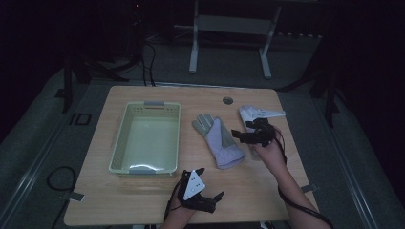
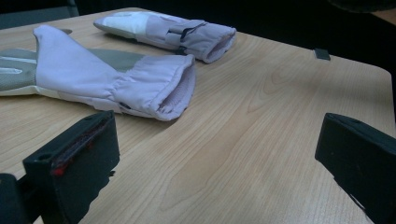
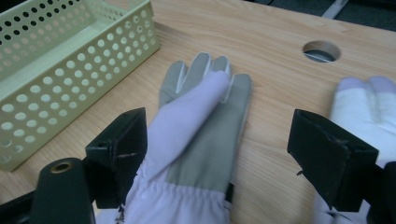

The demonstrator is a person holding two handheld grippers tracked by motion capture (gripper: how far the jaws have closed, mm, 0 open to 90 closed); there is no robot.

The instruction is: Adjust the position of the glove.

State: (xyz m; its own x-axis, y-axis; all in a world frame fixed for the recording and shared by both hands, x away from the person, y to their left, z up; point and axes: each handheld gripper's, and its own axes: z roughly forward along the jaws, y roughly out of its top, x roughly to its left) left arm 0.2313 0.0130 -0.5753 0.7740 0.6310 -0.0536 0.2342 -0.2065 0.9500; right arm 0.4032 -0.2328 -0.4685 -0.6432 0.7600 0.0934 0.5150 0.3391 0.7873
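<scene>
Your left gripper (image 1: 216,196) is low at the near edge of the wooden table (image 1: 248,191), in front of the pale yellow basket (image 1: 120,138). In the left gripper view its jaws stand wide apart with only bare wood between them. The cuff of the nearer glove (image 2: 116,79) lies ahead of the left jaw and does not touch it. The second glove (image 2: 173,32) lies further behind, near the far side.

Your right gripper (image 1: 235,135) is over the right half of the table, between the two gloves in the high view. In the right gripper view its jaws are also spread wide, and the grey and lilac glove (image 3: 196,126) lies between them, fingers pointing away from you, the thumb folded over the palm. The cuff is near the left jaw, but I cannot tell if the jaw touches it, as the bottom of this view is unclear. The white and lilac glove (image 3: 359,105) lies just outside the right jaw. The basket (image 3: 70,65) stands to the left, well apart from the glove. A round hole (image 3: 321,50) is in the table beyond the gloves.
</scene>
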